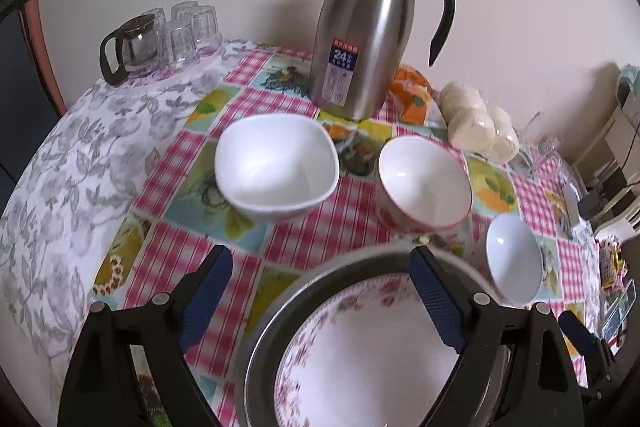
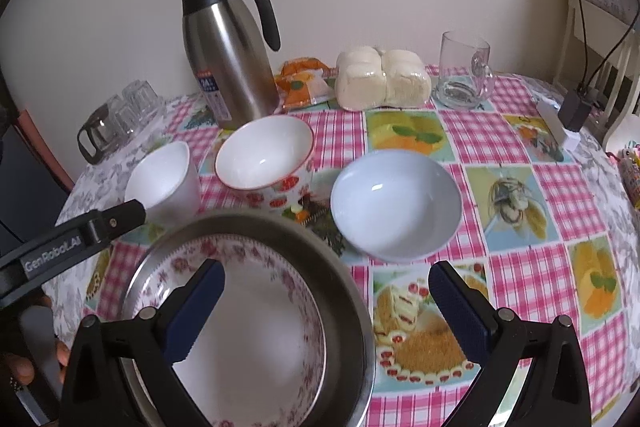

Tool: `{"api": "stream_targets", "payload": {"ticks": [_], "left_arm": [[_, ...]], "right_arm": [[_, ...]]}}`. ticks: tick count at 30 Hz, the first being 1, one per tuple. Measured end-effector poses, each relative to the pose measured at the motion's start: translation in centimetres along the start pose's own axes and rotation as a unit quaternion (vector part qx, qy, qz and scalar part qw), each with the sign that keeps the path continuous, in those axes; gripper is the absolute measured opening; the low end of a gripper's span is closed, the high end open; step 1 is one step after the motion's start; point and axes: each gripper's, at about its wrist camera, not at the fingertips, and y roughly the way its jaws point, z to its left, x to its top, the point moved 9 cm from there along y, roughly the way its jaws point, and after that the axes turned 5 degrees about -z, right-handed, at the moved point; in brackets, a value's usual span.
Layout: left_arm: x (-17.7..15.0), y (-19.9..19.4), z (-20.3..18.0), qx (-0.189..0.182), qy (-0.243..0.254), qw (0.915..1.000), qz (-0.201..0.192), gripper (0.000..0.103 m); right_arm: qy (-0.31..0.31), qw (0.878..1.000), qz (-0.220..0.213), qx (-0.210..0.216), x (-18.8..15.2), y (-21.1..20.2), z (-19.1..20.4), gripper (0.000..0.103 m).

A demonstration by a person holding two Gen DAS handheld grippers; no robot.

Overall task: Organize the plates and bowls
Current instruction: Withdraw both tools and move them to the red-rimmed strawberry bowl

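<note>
Three bowls stand on the table: one squarish white bowl (image 1: pixel 276 167), one red-rimmed bowl (image 1: pixel 424 183) and one pale blue bowl (image 2: pixel 396 205). Nearest the cameras are one metal plate (image 2: pixel 344 267) and one floral plate (image 2: pixel 248 331). At the far side: one steel thermos jug (image 1: pixel 360 39), one glass teapot (image 1: pixel 132 47), four small glasses (image 1: pixel 192 31) and one glass mug (image 2: pixel 464 71).

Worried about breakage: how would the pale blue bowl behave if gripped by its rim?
The pale blue bowl looks glazed and glossy, so probably slippery and chippable. Its rounded sides narrow to a small base, so a rim push might tip it. It is empty, likely light.
</note>
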Motion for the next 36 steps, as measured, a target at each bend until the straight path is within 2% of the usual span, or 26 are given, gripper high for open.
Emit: {"api": "stream_targets", "payload": {"ticks": [17,19,23,32,36], "left_arm": [[5.0,1.9,-0.7,-0.033,-0.023,0.9987,-0.031,0.091],[5.4,2.3,-0.5,-0.039,-0.030,0.9982,-0.034,0.101],[6.2,3.2,-0.7,-0.053,-0.038,0.9971,-0.039,0.101],[6.1,5.9,-3.4,-0.064,0.011,0.9972,-0.038,0.101],[5.6,6.9,-4.9,-0.066,0.031,0.9969,-0.030,0.101]], "right_arm": [[0.004,1.000,-0.010,0.003,3.8,2.1,0.3,0.103],[0.007,1.000,-0.013,0.003,4.5,2.5,0.1,0.103],[0.007,1.000,-0.020,0.003,5.5,3.4,0.0,0.103],[0.037,0.999,-0.010,0.012,6.0,7.1,-1.3,0.101],[0.041,0.999,-0.002,0.008,6.1,8.6,-1.5,0.092]]}}
